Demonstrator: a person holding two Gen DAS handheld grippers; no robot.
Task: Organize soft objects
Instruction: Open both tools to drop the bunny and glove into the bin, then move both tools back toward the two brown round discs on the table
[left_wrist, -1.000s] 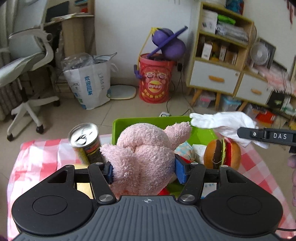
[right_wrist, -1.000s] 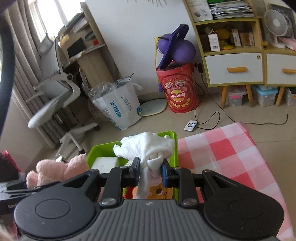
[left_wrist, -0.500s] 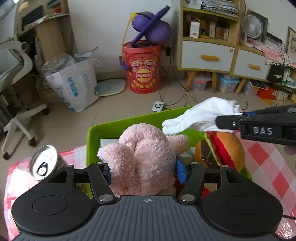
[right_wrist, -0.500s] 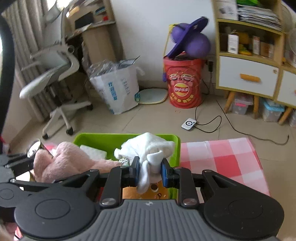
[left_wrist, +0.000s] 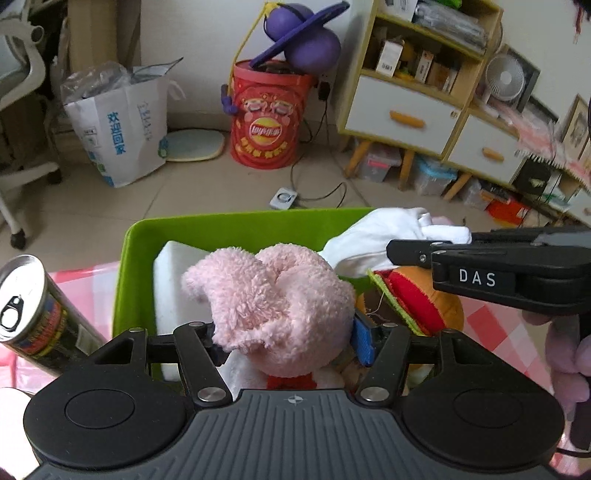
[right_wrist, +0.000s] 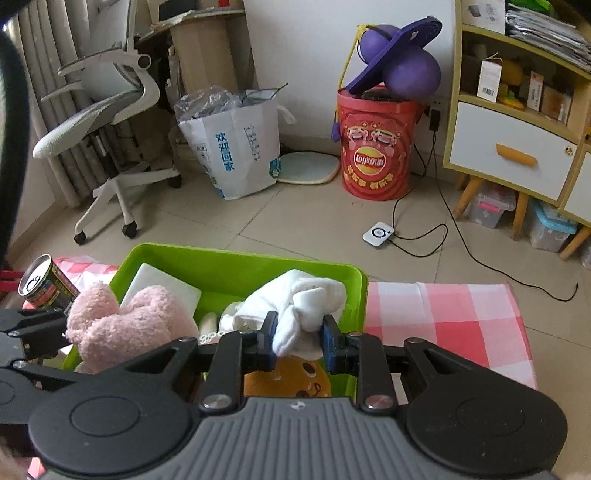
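Note:
My left gripper (left_wrist: 286, 343) is shut on a pink plush toy (left_wrist: 273, 306) and holds it over the green bin (left_wrist: 229, 227). The plush also shows in the right wrist view (right_wrist: 125, 325). My right gripper (right_wrist: 299, 341) is shut on a white glove (right_wrist: 299, 299), above the bin's right side (right_wrist: 360, 288). The glove also shows in the left wrist view (left_wrist: 384, 236). Inside the bin lie a white foam block (left_wrist: 173, 280), a plush burger (left_wrist: 410, 299) and an orange plush (right_wrist: 291, 380).
A drink can (left_wrist: 33, 314) stands on the red checked cloth (right_wrist: 443, 317) left of the bin. Beyond the table are a red snack barrel (left_wrist: 266, 122), a white paper sack (left_wrist: 122, 122), an office chair (right_wrist: 103, 118) and a shelf unit (left_wrist: 417, 88).
Both grippers moved forward and lower over the green bin with their loads. The can has slid to the left edge of the left view.

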